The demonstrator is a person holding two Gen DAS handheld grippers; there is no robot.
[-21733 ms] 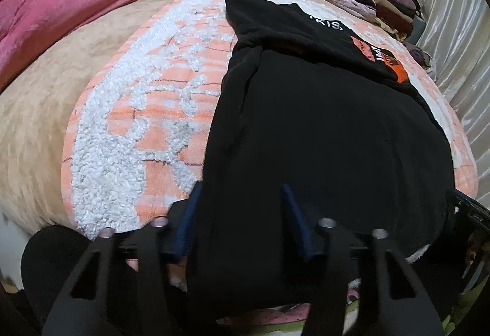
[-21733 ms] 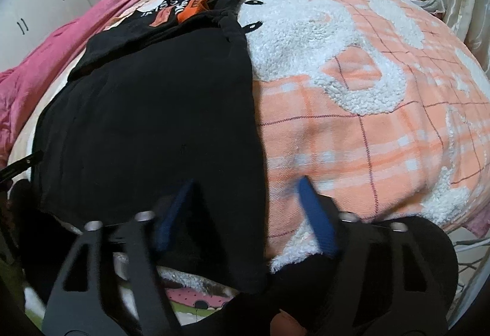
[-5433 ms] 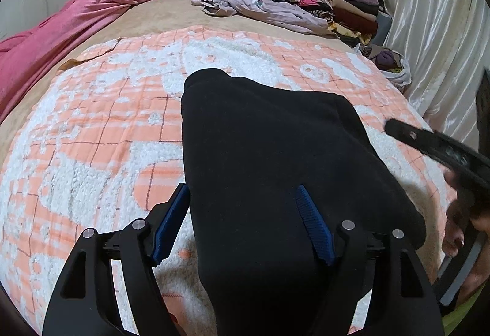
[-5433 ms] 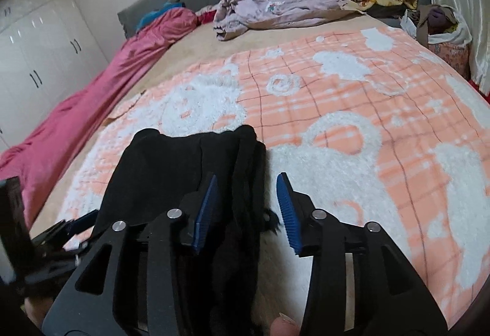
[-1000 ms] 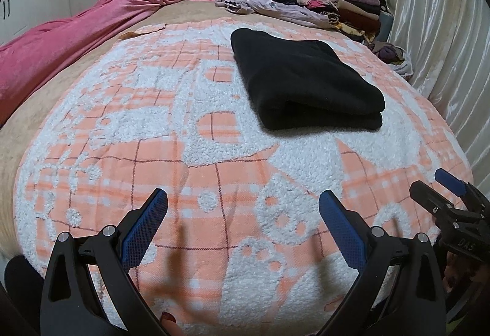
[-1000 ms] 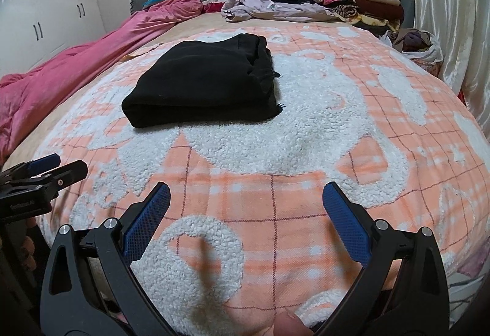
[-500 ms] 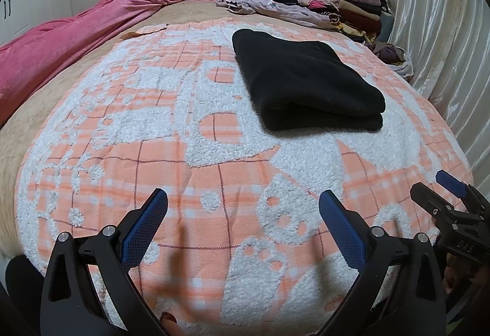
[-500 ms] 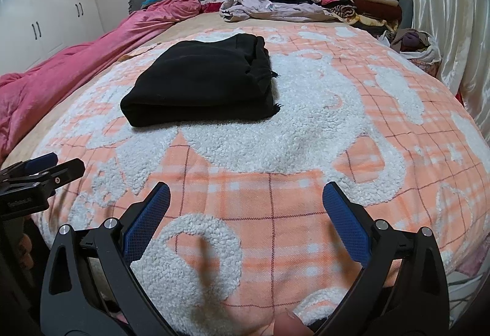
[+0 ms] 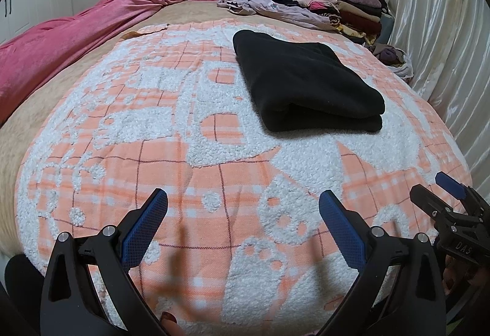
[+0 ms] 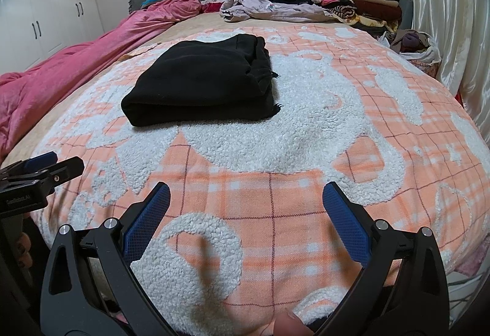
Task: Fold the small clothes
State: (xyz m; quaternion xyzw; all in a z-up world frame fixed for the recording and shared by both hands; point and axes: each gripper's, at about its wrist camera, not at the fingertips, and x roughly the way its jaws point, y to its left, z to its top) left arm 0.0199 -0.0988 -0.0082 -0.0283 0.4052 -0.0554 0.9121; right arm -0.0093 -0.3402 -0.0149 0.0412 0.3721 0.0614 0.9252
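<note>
A black garment (image 9: 303, 82) lies folded into a thick rectangle on the orange-and-white fleece blanket (image 9: 153, 134); it also shows in the right wrist view (image 10: 202, 82). My left gripper (image 9: 243, 213) is open and empty, held well back from the garment near the bed's front edge. My right gripper (image 10: 246, 207) is open and empty, also well short of the garment. Each gripper shows at the edge of the other's view: the right one (image 9: 450, 201) and the left one (image 10: 39, 170).
A pink quilt (image 9: 76, 36) lies along the left side. Loose lilac clothes (image 9: 269, 7) and a stack of folded clothes (image 9: 343, 5) sit at the headboard end. A bag of clothes (image 10: 413, 45) and a white curtain (image 10: 453, 14) are on the right. White wardrobes (image 10: 52, 14) stand at left.
Almost nothing has moved in the last second; both grippers stay open and drift very slightly. Earlier, the garment was spread out and got folded.
</note>
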